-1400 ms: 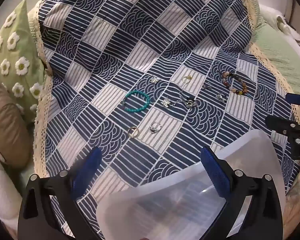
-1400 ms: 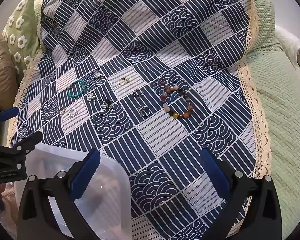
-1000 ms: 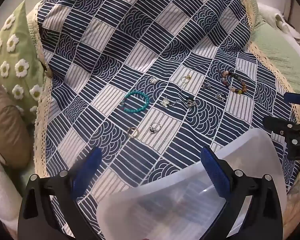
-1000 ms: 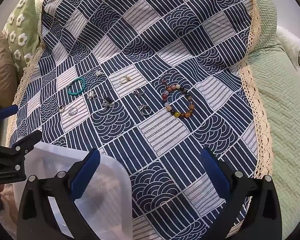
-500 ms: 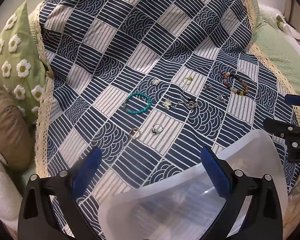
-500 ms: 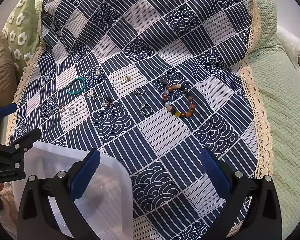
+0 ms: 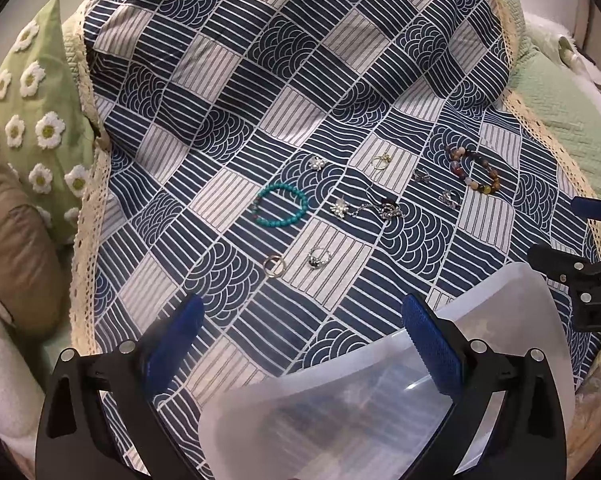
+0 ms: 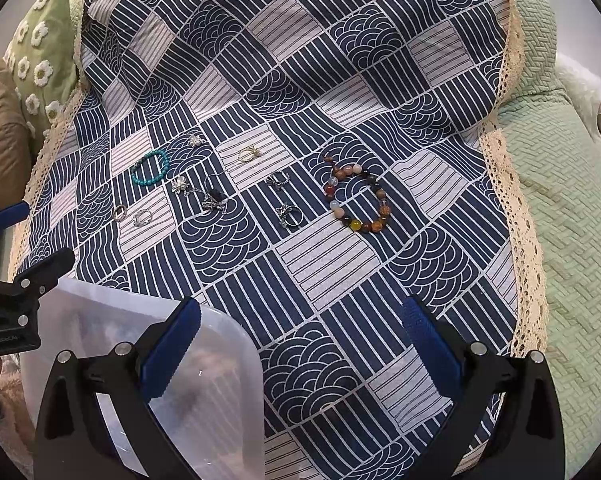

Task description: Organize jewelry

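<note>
Jewelry lies on a navy and white patterned cloth (image 7: 260, 120). A turquoise bead bracelet (image 7: 280, 205) (image 8: 150, 168), a multicoloured bead bracelet (image 7: 474, 172) (image 8: 356, 198), a silver chain with a flower charm (image 7: 364, 208) (image 8: 204, 194) and several rings, such as one near me (image 7: 274, 266) (image 8: 288, 216), lie spread out. A translucent plastic box (image 7: 380, 412) (image 8: 140, 380) stands at the near edge. My left gripper (image 7: 300, 324) is open and empty above the box's near-left side. My right gripper (image 8: 300, 324) is open and empty, right of the box.
A green daisy pillow (image 7: 32, 112) and a brown cushion (image 7: 12, 248) lie left of the cloth. A pale green quilted cover (image 8: 560, 220) lies to the right. The cloth has a cream lace border (image 8: 516, 200).
Both views shifted only slightly. The jewelry and the box have not moved. Both grippers stay open.
</note>
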Motion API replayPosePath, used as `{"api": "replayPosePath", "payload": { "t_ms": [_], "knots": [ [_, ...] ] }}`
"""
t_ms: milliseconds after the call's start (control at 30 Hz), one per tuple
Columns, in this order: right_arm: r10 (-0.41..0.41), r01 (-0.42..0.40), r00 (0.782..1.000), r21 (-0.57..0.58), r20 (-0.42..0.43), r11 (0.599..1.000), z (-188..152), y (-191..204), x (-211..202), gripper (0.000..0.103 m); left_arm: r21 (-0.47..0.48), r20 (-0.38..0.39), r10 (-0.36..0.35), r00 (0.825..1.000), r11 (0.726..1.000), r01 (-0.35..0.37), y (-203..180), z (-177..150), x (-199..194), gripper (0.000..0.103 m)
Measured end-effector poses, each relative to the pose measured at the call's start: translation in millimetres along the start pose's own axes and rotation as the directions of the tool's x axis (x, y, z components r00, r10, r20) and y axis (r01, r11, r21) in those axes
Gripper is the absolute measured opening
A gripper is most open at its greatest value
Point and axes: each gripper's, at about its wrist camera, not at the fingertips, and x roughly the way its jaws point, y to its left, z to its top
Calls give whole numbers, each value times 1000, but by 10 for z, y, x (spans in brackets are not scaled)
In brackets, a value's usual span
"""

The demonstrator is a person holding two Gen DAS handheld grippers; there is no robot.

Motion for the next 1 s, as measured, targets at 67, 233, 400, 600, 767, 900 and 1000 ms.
{"api": "replayPosePath", "payload": {
  "t_ms": [67, 233, 400, 600, 767, 900, 1000],
  "knots": [
    [-1, 1, 1000, -3, 0, 1000, 2, 10, 0, 99, 0, 1, 0, 1000, 1000, 0, 1, 0, 0, 95],
    [-6, 6, 1000, -3, -4, 1000, 8, 11, 9, 99, -1, 1, -1, 1000, 1000, 1, -1, -2, 0, 95],
    [-4, 4, 1000, 0, -1, 1000, 6, -1, 7, 99, -5, -3, -1, 1000, 1000, 1, 7, -4, 6, 95],
    [-5, 5, 1000, 3, -2, 1000, -1, -8, 13, 99, -4, -4, -1, 1000, 1000, 1, 11, -7, 6, 95],
    [-5, 5, 1000, 3, -1, 1000, -1, -10, 14, 99, -3, -6, -3, 1000, 1000, 3, 15, -15, 12, 95],
    [-7, 7, 1000, 2, -1, 1000, -3, -6, 15, 99, -3, -7, -4, 1000, 1000, 4, 16, -16, 17, 95],
    [-7, 7, 1000, 2, -1, 1000, -7, -7, 17, 99, -3, -7, -2, 1000, 1000, 2, 13, -17, 19, 95]
  ]
}}
